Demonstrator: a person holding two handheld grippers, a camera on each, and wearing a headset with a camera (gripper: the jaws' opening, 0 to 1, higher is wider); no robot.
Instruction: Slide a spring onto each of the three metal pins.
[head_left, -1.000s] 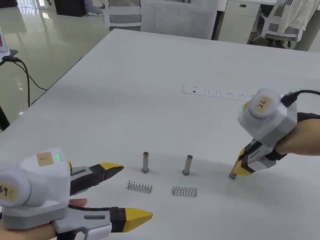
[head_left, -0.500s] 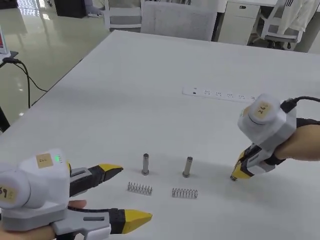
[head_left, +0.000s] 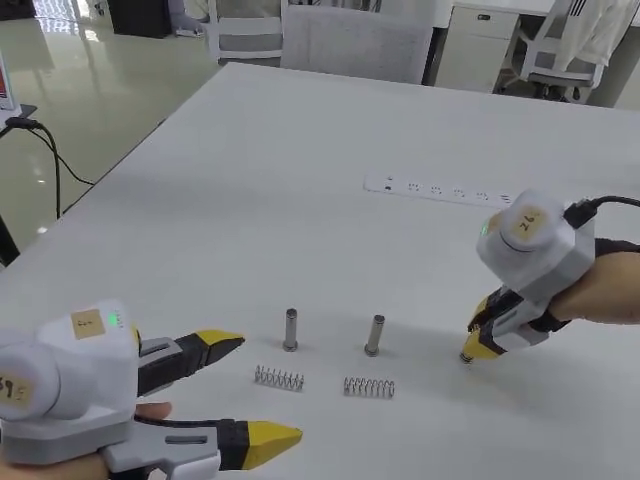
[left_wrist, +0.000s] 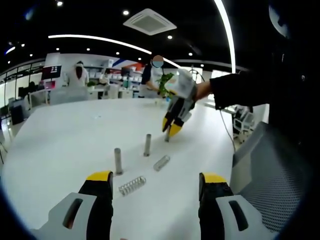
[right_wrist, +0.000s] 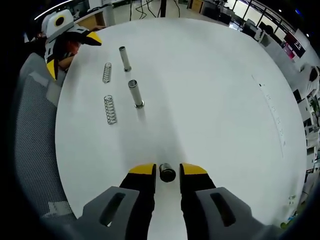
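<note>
Standing clamped between right tongs: pin

Left tongs: white-grey housing, black arms, yellow tips.
Left markings: yellow sticker and green light atop the housing; handwritten digits on its side.
Right tongs: white housing, yellow tips, round cap with numbered yellow label.
Cable: black, from the right housing.
Sleeve: dark.

There are three metal pins: the left pin, the middle pin and a third pin. Two springs lie loose, the left spring and the right spring. There is one power strip, and two grippers, the left gripper and the right gripper
</note>
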